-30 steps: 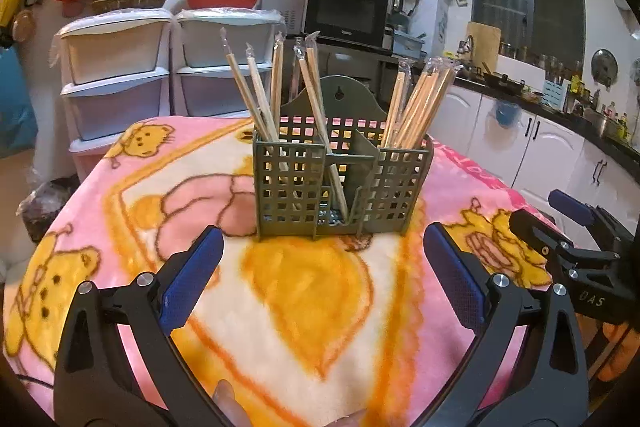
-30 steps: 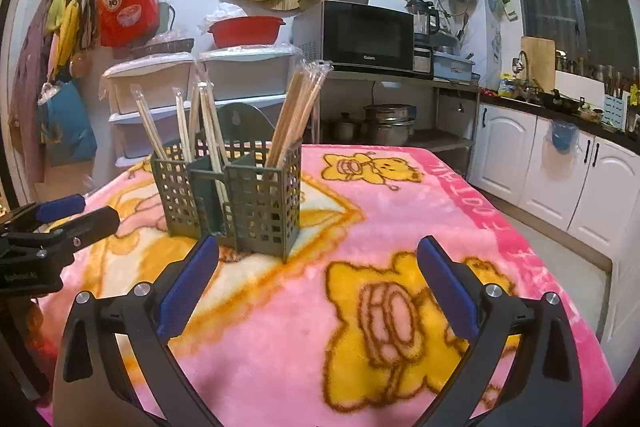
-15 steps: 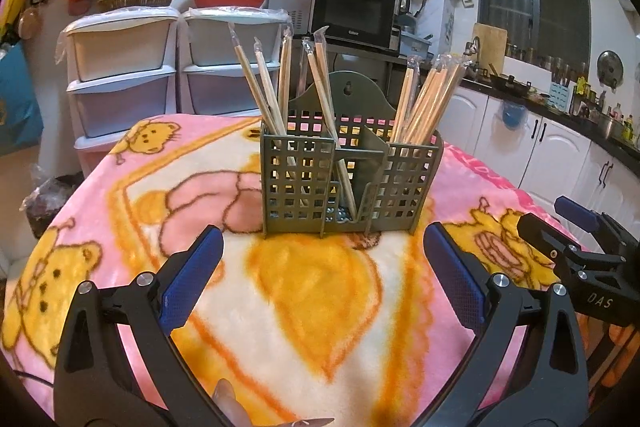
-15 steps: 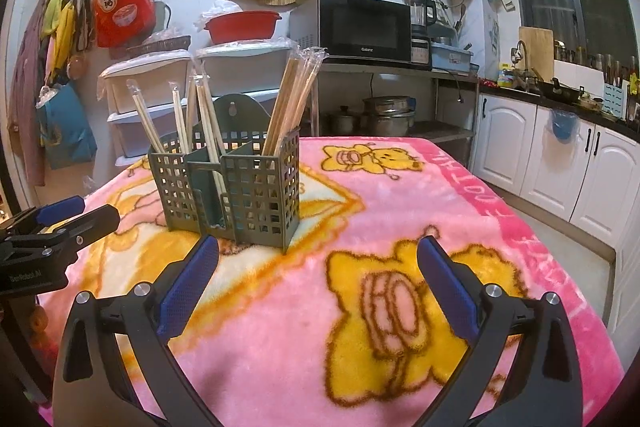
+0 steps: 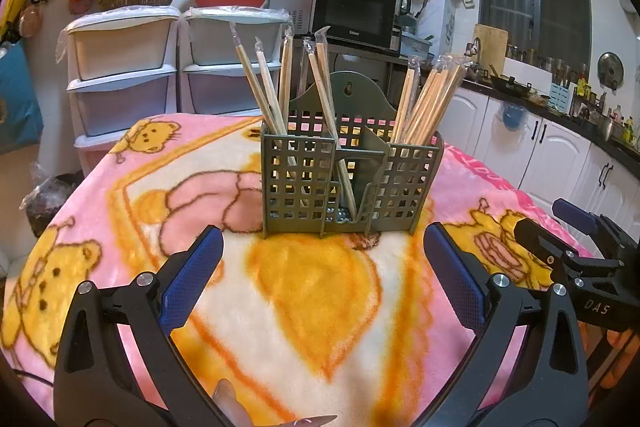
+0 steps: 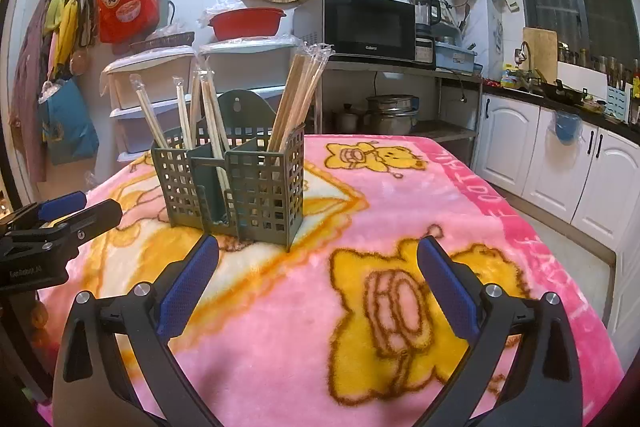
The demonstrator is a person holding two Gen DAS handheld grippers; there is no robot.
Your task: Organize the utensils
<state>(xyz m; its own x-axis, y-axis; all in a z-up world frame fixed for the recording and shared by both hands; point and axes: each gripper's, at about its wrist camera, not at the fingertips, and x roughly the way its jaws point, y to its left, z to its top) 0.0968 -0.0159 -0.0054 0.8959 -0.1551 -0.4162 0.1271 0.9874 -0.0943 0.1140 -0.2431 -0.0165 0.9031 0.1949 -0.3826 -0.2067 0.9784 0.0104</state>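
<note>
Pink cartoon blanket covers the table, where one green three-compartment holder of wrapped chopsticks stands just ahead of the wide, empty left tongs and ahead-left of the wide, empty right tongs.

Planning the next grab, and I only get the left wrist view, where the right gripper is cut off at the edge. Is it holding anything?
Observer: No. In the right wrist view the right gripper is open, with only blanket between its fingers.
Operator: Which part of the holder faces it?
Observer: The holder turns a corner toward it, the corner under the full bundle of wrapped chopsticks.
</note>
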